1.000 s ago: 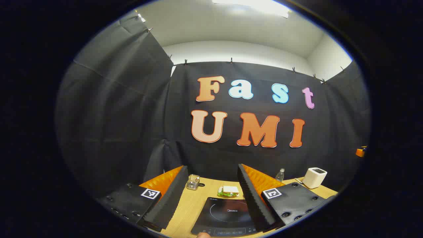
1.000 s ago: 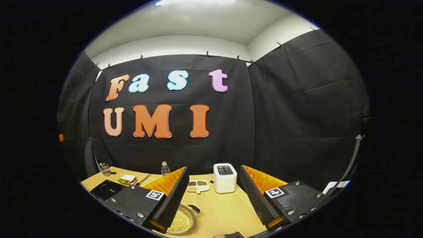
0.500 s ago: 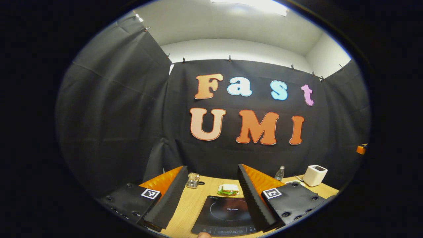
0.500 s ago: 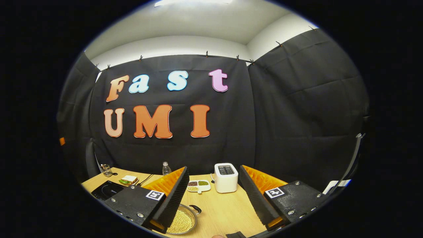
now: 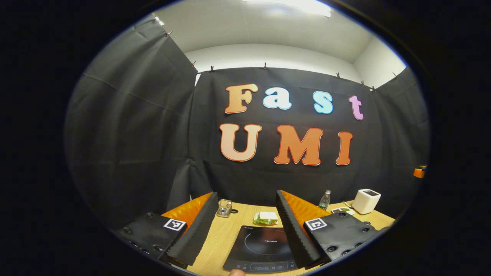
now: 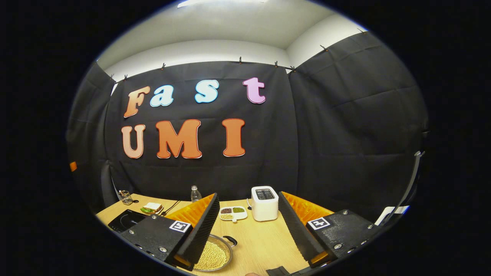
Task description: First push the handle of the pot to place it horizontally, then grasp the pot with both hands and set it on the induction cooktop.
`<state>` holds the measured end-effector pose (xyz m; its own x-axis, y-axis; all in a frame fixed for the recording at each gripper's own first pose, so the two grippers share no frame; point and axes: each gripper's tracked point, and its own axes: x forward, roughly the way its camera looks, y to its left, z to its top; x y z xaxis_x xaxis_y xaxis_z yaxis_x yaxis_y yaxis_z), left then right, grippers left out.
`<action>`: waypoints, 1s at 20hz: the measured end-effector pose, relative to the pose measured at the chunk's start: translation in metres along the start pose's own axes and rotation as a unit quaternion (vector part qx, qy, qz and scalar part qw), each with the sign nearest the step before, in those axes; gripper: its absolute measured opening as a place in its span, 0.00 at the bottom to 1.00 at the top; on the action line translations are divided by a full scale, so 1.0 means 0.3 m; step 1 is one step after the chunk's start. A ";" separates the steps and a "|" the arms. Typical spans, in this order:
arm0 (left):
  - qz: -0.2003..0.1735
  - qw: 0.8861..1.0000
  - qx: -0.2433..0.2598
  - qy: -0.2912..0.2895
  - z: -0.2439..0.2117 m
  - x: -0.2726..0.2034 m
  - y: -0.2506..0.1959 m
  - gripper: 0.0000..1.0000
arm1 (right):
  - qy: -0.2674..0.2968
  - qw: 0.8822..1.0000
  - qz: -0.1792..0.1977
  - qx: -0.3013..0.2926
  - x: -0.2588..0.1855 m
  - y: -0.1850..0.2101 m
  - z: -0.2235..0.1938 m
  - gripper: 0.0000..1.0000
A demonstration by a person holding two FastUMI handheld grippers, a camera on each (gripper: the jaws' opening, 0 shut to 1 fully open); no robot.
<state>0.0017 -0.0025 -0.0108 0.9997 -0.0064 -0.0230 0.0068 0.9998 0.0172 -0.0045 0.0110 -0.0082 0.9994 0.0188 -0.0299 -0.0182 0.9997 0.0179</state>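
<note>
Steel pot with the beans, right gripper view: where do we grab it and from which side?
Grip the shallow steel pot of yellow beans by its black loop handle, the only handle showing, at the rim's far right. Come in from the right with the open right gripper, fingers straddling the loop. The pot's left side is hidden behind a finger, so a second handle cannot be confirmed; the left gripper would take that side.

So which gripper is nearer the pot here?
Right. The right gripper hangs open just above the pot, whose rim sits beside its left finger. The left gripper is open over the cooktop instead.
</note>
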 end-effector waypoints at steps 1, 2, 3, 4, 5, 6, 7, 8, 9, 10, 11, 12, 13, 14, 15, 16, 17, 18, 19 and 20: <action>0.000 1.000 -0.002 0.000 0.002 -0.002 0.001 0.97 | 0.002 1.000 0.001 -0.001 -0.005 0.005 -0.007 0.95; 0.000 1.000 -0.003 0.000 0.003 -0.006 0.002 0.98 | 0.003 1.000 0.002 -0.001 -0.012 0.010 -0.011 0.95; 0.000 1.000 -0.003 0.000 0.002 -0.013 0.006 0.97 | 0.006 1.000 0.003 0.000 -0.018 0.015 -0.020 0.95; 0.000 1.000 -0.003 0.000 0.000 -0.019 0.010 0.98 | 0.009 1.000 0.005 0.000 -0.026 0.022 -0.027 0.95; 0.000 1.000 -0.002 -0.001 -0.001 -0.028 0.013 0.97 | 0.012 1.000 0.008 0.001 -0.033 0.031 -0.036 0.95; 0.001 1.000 0.000 -0.001 0.000 -0.040 0.015 0.98 | 0.016 1.000 0.010 0.001 -0.036 0.038 -0.045 0.95; 0.000 1.000 0.001 -0.001 0.003 -0.050 0.019 0.98 | 0.020 1.000 0.012 0.001 -0.047 0.043 -0.058 0.93; -0.001 1.000 0.003 -0.001 0.003 -0.062 0.022 0.98 | 0.024 1.000 0.016 0.001 -0.054 0.052 -0.066 0.92; -0.002 1.000 0.002 -0.003 0.007 -0.075 0.024 0.98 | 0.027 0.999 0.018 0.001 -0.060 0.058 -0.073 0.88; -0.001 1.000 0.001 -0.006 0.016 -0.085 0.031 0.98 | 0.030 0.999 0.021 -0.001 -0.067 0.069 -0.081 0.86; 0.001 1.000 0.000 -0.010 0.026 -0.097 0.041 0.98 | 0.031 0.999 0.025 -0.003 -0.070 0.082 -0.087 0.81; 0.004 1.000 0.000 -0.015 0.034 -0.103 0.050 0.97 | 0.032 0.999 0.030 -0.004 -0.074 0.099 -0.090 0.78; 0.008 1.000 0.001 -0.021 0.047 -0.112 0.059 0.97 | 0.033 0.999 0.035 -0.005 -0.081 0.113 -0.095 0.70; 0.014 1.000 0.005 -0.025 0.051 -0.119 0.071 0.97 | 0.034 0.998 0.042 -0.007 -0.083 0.134 -0.101 0.67; 0.019 0.999 0.010 -0.029 0.057 -0.126 0.081 0.97 | 0.036 0.998 0.048 -0.010 -0.084 0.152 -0.111 0.61; 0.022 0.999 0.013 -0.031 0.055 -0.134 0.083 0.97 | 0.038 0.998 0.054 -0.012 -0.087 0.169 -0.120 0.58; 0.020 0.999 0.015 -0.031 0.054 -0.139 0.080 0.98 | 0.041 0.997 0.060 -0.014 -0.087 0.188 -0.130 0.51; 0.017 0.999 0.015 -0.030 0.054 -0.140 0.075 0.98 | 0.046 0.997 0.066 -0.015 -0.089 0.208 -0.144 0.47; 0.014 0.999 0.015 -0.028 0.051 -0.142 0.071 0.97 | 0.050 0.996 0.072 -0.015 -0.091 0.226 -0.158 0.42; 0.012 0.999 0.016 -0.027 0.048 -0.141 0.072 0.97 | 0.055 0.995 0.078 -0.015 -0.092 0.243 -0.171 0.40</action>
<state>-0.0401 0.0192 0.0050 0.9994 0.0165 0.0318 -0.0181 0.9986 0.0489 -0.0348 0.0844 -0.0573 0.9749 0.1740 -0.1392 -0.1755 0.9845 0.0010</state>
